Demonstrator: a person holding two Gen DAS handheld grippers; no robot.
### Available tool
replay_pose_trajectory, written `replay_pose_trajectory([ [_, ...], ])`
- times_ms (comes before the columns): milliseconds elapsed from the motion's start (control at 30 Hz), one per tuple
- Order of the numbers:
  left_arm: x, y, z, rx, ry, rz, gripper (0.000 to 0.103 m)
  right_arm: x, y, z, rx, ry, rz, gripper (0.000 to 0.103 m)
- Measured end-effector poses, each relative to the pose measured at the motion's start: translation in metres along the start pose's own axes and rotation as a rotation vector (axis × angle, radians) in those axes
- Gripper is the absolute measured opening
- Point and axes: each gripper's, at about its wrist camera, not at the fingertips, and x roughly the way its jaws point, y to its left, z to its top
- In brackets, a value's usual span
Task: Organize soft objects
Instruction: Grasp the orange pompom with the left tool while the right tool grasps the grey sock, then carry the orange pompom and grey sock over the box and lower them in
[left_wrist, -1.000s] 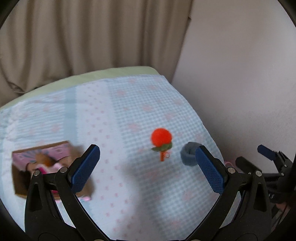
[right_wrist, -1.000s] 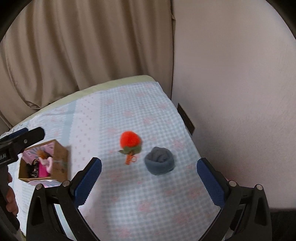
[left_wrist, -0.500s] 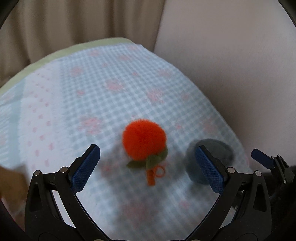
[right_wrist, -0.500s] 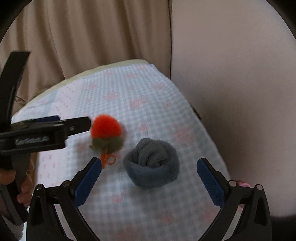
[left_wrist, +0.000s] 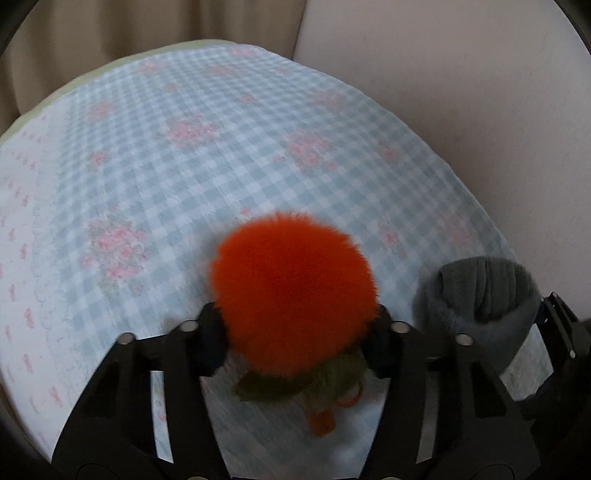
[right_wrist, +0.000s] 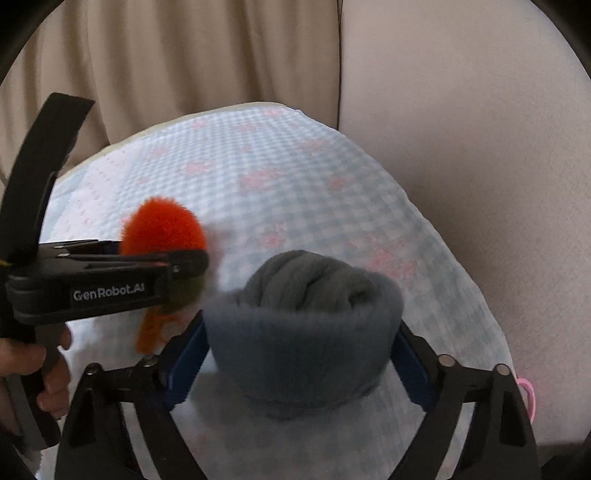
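both claws point steeply down at a bed (left_wrist: 229, 155) covered with a blue-and-white checked cloth printed with pink flowers. the left claw (left_wrist: 295, 343) has just been closing and its jaws now press the sides of an orange pompom (left_wrist: 291, 291) — a round, fluffy ball with green felt leaves and a small orange ring beneath it. the right claw (right_wrist: 303, 354) has also just been closing; its blue pads (right_wrist: 184, 365) meet the flanks of a rolled grey sock (right_wrist: 306, 332), a soft, ribbed bundle with a fuzzy cuff, resting on the cloth just right of the pompom.

the right wrist view alone shows the left claw from the side, with white lettering on its black body, and the person's left hand (right_wrist: 40, 373) wrapped round its handle — also a pink ring (right_wrist: 526, 391) at the bed's right edge. the left wrist view shows the sock only partly, at its right margin. a beige curtain (right_wrist: 166, 55) and a plain wall (right_wrist: 461, 110) stand behind the bed.
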Motion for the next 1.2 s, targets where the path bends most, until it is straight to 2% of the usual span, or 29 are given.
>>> replay_pose_trajectory([
  [100, 0.003, 0.001, 0.002, 0.001, -0.010, 0.006, 0.037, 0.004, -0.005, 0.002, 0.007, -0.008, -0.007, 0.077],
  [167, 0.005, 0.003, 0.004, -0.008, -0.014, 0.000, 0.036, 0.007, -0.005, 0.004, 0.004, -0.007, -0.014, 0.067],
  [267, 0.004, 0.004, 0.005, -0.013, -0.019, 0.001, 0.035, 0.004, -0.008, 0.006, 0.010, -0.013, -0.013, 0.060],
  [467, -0.019, -0.001, 0.006, -0.002, -0.041, 0.002, 0.034, -0.010, -0.010, 0.013, 0.029, -0.019, 0.000, 0.055],
  [633, -0.052, -0.011, 0.013, 0.003, -0.073, 0.010, 0.034, -0.041, -0.008, 0.028, 0.035, -0.057, 0.010, 0.055],
  [833, -0.118, -0.024, 0.022, -0.016, -0.131, 0.035, 0.034, -0.105, 0.001, 0.057, 0.018, -0.124, 0.031, 0.055],
  [1033, -0.208, -0.031, 0.027, -0.085, -0.189, 0.061, 0.034, -0.179, 0.019, 0.088, -0.017, -0.159, 0.089, 0.055],
  [1200, -0.290, -0.028, 0.025, -0.155, -0.243, 0.111, 0.034, -0.235, 0.052, 0.109, -0.083, -0.180, 0.153, 0.055],
])
